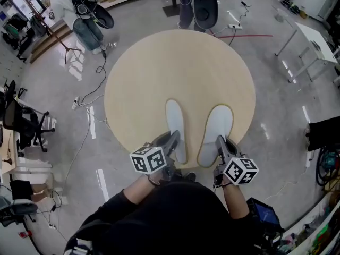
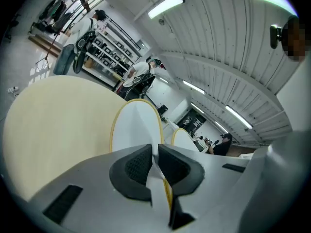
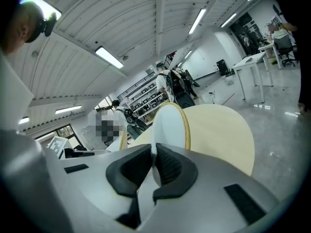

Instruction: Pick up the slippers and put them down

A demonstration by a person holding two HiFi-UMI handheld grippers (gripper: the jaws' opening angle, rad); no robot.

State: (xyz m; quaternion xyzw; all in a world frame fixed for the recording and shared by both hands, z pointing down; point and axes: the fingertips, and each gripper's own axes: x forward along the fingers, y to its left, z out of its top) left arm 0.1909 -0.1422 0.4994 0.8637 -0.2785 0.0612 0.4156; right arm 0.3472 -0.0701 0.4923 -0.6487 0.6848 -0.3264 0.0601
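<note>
left gripper [image 2: 153, 163] pinching left slipper [image 1: 175, 122], right gripper [image 3: 152, 162] pinching right slipper [image 1: 218, 123]

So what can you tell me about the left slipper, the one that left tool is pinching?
The left slipper is white, thin and flat, with tan trim round its edge. It stretches over the near part of the round table, toe away from the person. The left gripper is shut on its heel end. The other slipper lies beside it, apart. Whether it rests on the tabletop is unclear.
</note>
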